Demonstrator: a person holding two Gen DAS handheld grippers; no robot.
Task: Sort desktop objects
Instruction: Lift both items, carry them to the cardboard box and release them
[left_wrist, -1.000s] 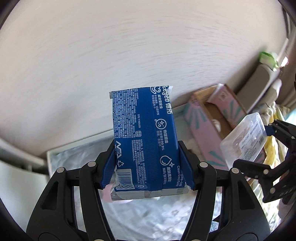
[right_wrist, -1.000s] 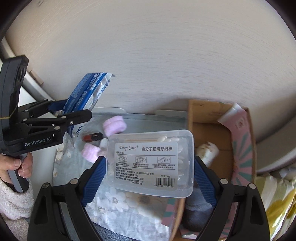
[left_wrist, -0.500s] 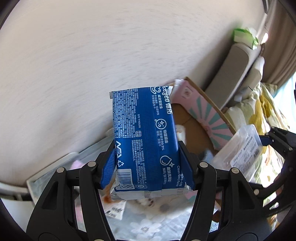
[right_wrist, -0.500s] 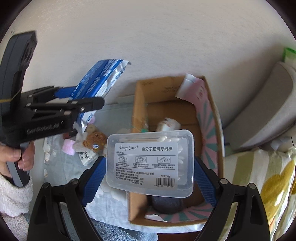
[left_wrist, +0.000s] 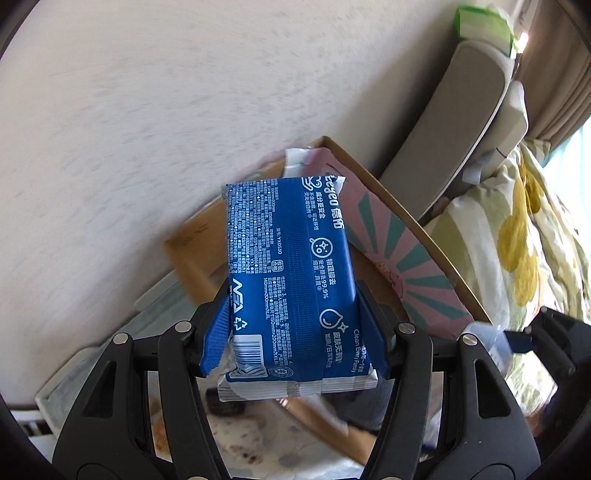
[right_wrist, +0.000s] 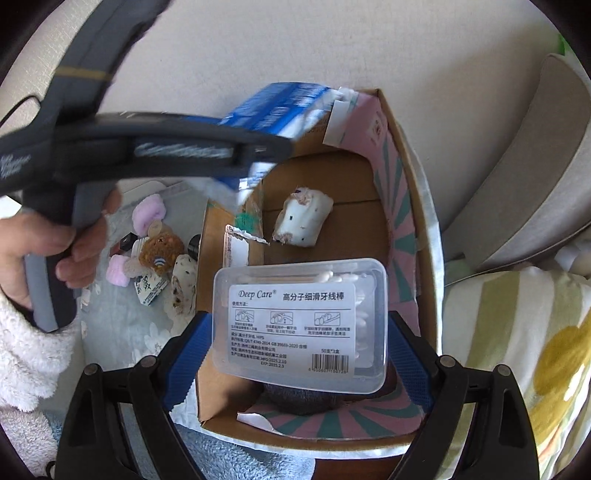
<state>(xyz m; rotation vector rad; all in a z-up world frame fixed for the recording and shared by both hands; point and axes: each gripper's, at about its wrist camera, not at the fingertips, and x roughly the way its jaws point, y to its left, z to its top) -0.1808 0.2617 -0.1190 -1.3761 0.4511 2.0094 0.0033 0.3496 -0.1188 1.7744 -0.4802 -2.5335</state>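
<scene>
Cardboard box (right_wrist: 413, 236) straight below both loads: right gripper (right_wrist: 299, 354) pinching floss box (right_wrist: 299, 325) over its near end, left gripper (left_wrist: 291, 325) clamping wipes pack (left_wrist: 291, 280) (long axis upright) above far end.

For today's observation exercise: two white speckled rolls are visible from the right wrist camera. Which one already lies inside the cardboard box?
The speckled roll on the cardboard box floor, beyond the clear floss-pick case. The other roll lies outside, on the floral tray.
</scene>
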